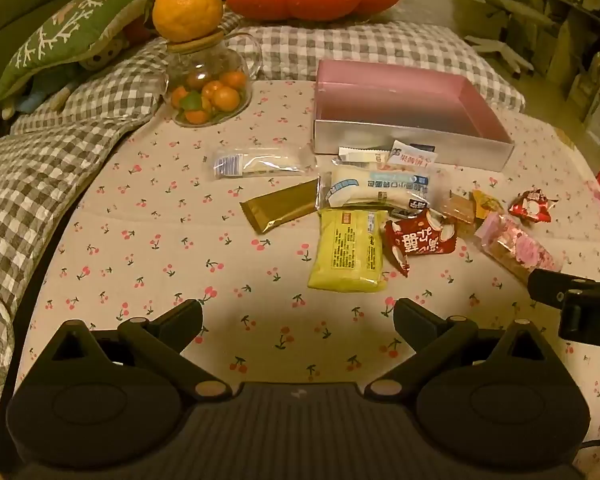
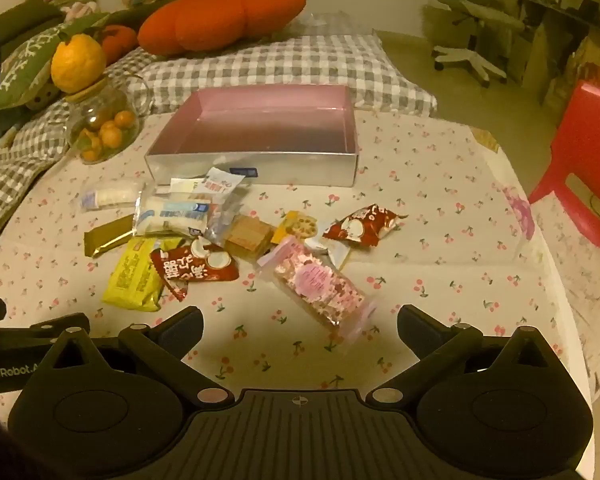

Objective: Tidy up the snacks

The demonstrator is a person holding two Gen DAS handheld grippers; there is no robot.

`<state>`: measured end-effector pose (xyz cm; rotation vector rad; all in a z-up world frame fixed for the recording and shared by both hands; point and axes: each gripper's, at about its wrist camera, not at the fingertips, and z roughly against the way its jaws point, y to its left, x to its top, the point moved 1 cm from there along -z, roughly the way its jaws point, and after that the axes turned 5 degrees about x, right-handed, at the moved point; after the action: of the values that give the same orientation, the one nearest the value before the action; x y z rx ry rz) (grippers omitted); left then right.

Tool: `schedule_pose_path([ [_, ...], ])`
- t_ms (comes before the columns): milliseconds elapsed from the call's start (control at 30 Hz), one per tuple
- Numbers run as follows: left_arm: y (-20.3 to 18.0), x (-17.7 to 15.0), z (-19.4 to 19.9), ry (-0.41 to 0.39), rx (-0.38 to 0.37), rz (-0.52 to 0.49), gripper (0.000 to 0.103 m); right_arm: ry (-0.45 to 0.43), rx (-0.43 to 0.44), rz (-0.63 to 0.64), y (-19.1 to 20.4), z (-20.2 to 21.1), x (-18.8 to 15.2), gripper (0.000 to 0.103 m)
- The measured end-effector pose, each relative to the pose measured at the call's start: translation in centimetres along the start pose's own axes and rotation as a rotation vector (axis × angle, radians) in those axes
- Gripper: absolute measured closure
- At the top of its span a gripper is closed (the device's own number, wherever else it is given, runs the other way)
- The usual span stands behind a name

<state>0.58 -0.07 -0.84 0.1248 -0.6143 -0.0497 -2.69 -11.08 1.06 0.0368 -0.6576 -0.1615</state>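
Nearest the cameras, the left tongs (image 1: pixel 298 316) and the right tongs (image 2: pixel 300 318) both hung wide apart with nothing between the fingers, tilted down over the near part of the tabletop (image 1: pixel 140 260), which was spread with a cherry-print cloth.

Just beyond the right tongs lay the pink flowered packet (image 2: pixel 318 286), angled toward the near edge. Just beyond the left tongs sat the yellow packet (image 1: pixel 348 250), with a red packet (image 1: pixel 420 238) touching its right side and a gold bar (image 1: pixel 280 210) off its far left corner.

Farther in, the rest of the snacks made a loose heap around a white packet (image 1: pixel 374 190), and a second red packet (image 2: pixel 362 226) lay apart toward the right edge.

At the far edge stood the pink box (image 2: pixel 256 162), open and seemingly empty, with a few wrappers touching its near wall. A glass jar of small oranges (image 1: pixel 208 92) stood at the far left corner.

By my reading, no sorting had begun; the step in hand was the first approach. The next move likely called for lowering one pair of tongs over the nearest packet, closing across its narrow width, and lifting it over the box wall.
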Motion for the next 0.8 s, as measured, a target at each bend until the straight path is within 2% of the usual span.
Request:
schedule_pose_path([
  [100, -0.08, 0.07, 0.04, 0.004, -0.006, -0.001, 0.001, 0.034, -0.005, 0.004, 0.66, -0.67, -0.07, 0.000],
  [267, 0.05, 0.45, 0.13, 0.006, -0.019, 0.002, 0.001, 0.033, 0.041, -0.009, 0.03, -0.20, 0.02, 0.000],
  [800, -0.18, -0.08, 0.14, -0.008, -0.007, -0.026, 0.001, 0.038, 0.033, -0.011, 0.16, -0.33, -0.31, 0.000],
])
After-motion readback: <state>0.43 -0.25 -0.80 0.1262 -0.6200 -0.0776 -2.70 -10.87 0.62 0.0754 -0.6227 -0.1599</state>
